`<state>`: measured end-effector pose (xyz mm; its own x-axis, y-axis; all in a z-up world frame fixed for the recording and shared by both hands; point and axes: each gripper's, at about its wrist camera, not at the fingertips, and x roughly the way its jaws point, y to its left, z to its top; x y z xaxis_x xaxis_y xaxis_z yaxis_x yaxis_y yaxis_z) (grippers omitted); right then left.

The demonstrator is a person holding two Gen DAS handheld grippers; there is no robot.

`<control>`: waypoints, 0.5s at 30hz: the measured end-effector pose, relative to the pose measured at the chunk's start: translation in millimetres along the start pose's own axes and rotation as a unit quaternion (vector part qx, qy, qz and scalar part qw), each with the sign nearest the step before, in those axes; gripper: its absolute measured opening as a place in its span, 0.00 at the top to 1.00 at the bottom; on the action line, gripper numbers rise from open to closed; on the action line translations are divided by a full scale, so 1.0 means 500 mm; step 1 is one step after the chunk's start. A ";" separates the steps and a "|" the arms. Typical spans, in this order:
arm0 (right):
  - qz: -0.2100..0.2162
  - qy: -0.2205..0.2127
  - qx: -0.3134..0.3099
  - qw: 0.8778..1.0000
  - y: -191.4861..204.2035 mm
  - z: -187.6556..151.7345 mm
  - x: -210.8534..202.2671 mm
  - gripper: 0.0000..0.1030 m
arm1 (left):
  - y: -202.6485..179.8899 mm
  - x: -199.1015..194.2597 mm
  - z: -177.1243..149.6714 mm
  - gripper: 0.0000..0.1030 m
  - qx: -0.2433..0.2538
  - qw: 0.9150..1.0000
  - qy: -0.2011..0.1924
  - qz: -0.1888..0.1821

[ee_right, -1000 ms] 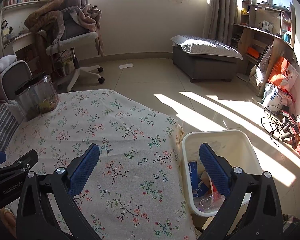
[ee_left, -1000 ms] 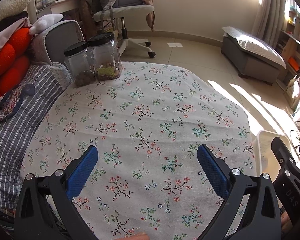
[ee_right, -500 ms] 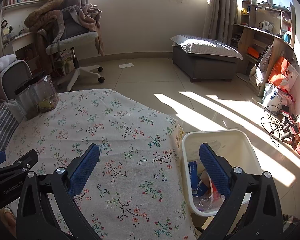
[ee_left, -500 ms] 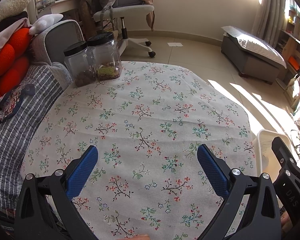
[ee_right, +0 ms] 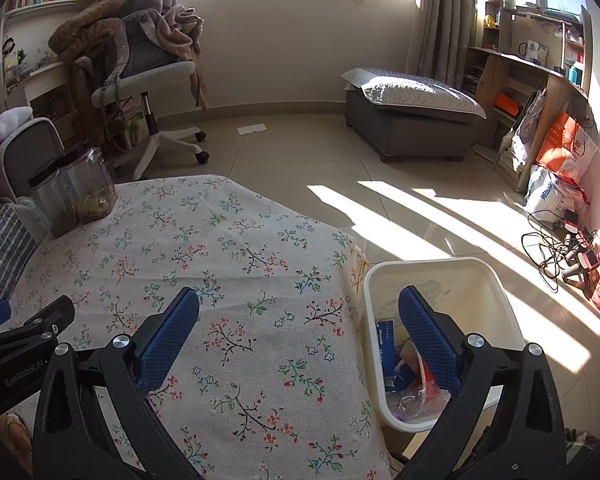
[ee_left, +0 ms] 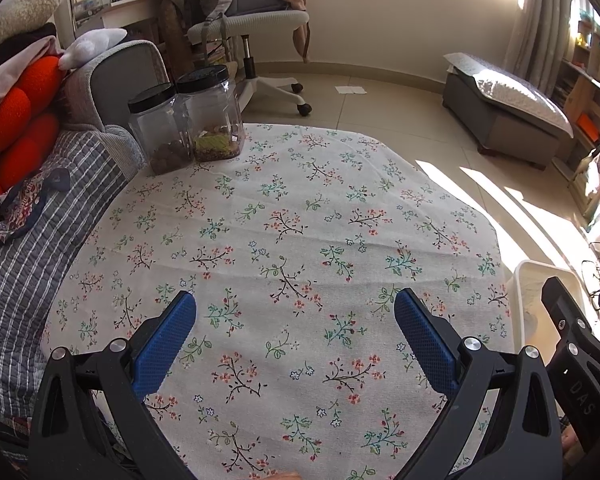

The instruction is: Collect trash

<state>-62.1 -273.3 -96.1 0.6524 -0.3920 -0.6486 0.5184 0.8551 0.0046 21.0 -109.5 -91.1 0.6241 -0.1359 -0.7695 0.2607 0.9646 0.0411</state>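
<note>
A white waste bin [ee_right: 496,292] stands on the floor at the table's right edge, holding wrappers and a blue packet [ee_right: 386,338]. Its rim [ee_left: 540,270] also shows in the left wrist view. My left gripper [ee_left: 296,312] hovers open over the floral tablecloth [ee_left: 300,216] with nothing between its blue pads. My right gripper [ee_right: 298,312] is open too, spanning the table's edge and the bin, and holds nothing. No loose trash shows on the cloth.
Two clear jars with black lids [ee_left: 188,120] stand at the table's far left corner. A striped grey cushion [ee_left: 28,248] borders the left side. A swivel chair [ee_right: 156,80], a grey ottoman [ee_right: 412,120] and cables [ee_right: 556,248] occupy the floor beyond.
</note>
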 end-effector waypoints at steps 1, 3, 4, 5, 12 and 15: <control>0.000 0.000 0.000 1.000 0.000 0.000 0.000 0.07 | 0.000 -0.001 0.000 0.06 0.000 1.000 -0.002 -0.003; 0.000 0.000 0.000 1.000 0.001 0.001 0.001 0.07 | -0.001 -0.004 -0.002 0.12 0.002 1.000 -0.010 -0.009; 0.000 0.001 0.000 1.000 0.001 0.001 0.002 0.07 | -0.001 -0.006 -0.002 0.16 0.002 1.000 -0.014 -0.011; 0.000 0.001 0.000 1.000 0.001 0.000 0.002 0.07 | -0.001 -0.005 -0.002 0.20 0.001 1.000 -0.014 -0.014; -0.001 0.001 -0.001 1.000 0.001 0.000 0.002 0.07 | 0.000 -0.001 -0.001 0.24 0.004 1.000 -0.015 -0.023; -0.002 0.000 -0.001 1.000 -0.001 -0.003 0.003 0.07 | -0.003 0.001 0.000 0.15 0.005 1.000 -0.009 -0.024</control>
<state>-62.2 -273.7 -98.2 0.6504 -0.3960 -0.6482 0.5202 0.8540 0.0002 21.0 -110.8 -91.7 0.6235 -0.1850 -0.7597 0.2981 0.9545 0.0121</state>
